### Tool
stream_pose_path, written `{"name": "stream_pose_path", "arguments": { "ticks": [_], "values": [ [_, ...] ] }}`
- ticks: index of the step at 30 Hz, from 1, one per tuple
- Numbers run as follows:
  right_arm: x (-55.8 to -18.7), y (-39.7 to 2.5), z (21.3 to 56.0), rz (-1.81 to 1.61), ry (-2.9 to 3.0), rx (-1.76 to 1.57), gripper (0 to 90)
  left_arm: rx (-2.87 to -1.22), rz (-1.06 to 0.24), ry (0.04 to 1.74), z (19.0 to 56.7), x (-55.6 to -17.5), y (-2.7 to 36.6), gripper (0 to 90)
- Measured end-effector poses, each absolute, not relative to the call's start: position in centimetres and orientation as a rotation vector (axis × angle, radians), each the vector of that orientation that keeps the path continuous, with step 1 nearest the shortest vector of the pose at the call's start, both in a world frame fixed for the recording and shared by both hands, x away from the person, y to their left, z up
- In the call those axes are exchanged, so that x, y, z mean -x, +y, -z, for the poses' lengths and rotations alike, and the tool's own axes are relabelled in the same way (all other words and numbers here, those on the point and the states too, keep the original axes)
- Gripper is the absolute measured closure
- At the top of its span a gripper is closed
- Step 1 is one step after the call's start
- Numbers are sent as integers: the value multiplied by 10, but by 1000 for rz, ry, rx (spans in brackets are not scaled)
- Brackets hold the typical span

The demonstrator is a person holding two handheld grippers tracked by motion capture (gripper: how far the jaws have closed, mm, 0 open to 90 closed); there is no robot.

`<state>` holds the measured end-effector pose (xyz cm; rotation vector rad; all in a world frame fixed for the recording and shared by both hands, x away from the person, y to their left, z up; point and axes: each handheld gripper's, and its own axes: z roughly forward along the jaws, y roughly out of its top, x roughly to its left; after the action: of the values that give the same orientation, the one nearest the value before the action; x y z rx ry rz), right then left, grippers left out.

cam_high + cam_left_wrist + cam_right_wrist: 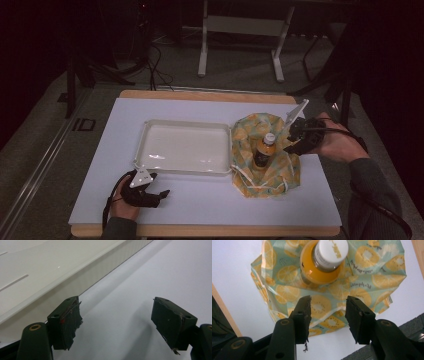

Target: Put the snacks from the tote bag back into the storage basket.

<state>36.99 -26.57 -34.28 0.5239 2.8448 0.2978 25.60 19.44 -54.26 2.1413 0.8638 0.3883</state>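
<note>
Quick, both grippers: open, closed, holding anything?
Left gripper: open, empty, beside the tray.
Right gripper: open, empty, above the fruit-print bag near the bottle.

The cloth bag [332, 302] is pale mint green, printed with orange and yellow citrus slices and small dark script; the bottle [322, 262] standing in it is deep orange-yellow with a white cap [331, 250] bearing yellowish lettering; the tray [185, 147] is glossy cream-white, plain; the table [210, 200] top is flat white with a light wooden edge; the right gripper [328, 315] has black jaws; the left gripper [116, 325] is black too, with a small red mark on one jaw and a brass-coloured rivet; its top plate [142, 177] is pale grey.
</note>
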Motion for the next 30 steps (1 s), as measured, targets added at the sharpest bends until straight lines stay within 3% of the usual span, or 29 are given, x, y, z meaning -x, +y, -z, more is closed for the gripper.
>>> {"name": "stream_pose_path", "arguments": {
  "ticks": [30],
  "values": [
    [-388,-234,350,-309,2869,-499,515,-2141,-387,863,543,-256,194,235]
  ]
}}
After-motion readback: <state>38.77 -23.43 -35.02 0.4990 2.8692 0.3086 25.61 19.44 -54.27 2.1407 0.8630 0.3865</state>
